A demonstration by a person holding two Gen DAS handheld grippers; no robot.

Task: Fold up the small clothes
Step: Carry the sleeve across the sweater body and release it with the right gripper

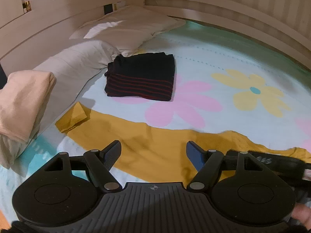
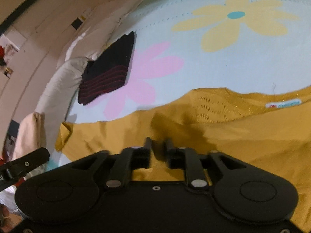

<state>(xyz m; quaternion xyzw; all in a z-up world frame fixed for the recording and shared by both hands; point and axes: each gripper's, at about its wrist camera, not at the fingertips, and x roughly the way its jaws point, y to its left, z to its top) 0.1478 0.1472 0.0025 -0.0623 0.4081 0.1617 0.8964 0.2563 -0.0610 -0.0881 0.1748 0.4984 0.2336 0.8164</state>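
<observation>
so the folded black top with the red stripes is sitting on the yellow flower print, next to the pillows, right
Not quite. The folded black top with red stripes does lie next to the pillows, but it rests on the edge of the pink flower, not the yellow flower, which is bare and further right. The left wrist view shows this clearly.

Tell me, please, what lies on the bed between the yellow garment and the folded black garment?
Only bare flowered bedsheet, with a pink flower print, separates the yellow garment from the folded black garment. Both wrist views show it.
</observation>
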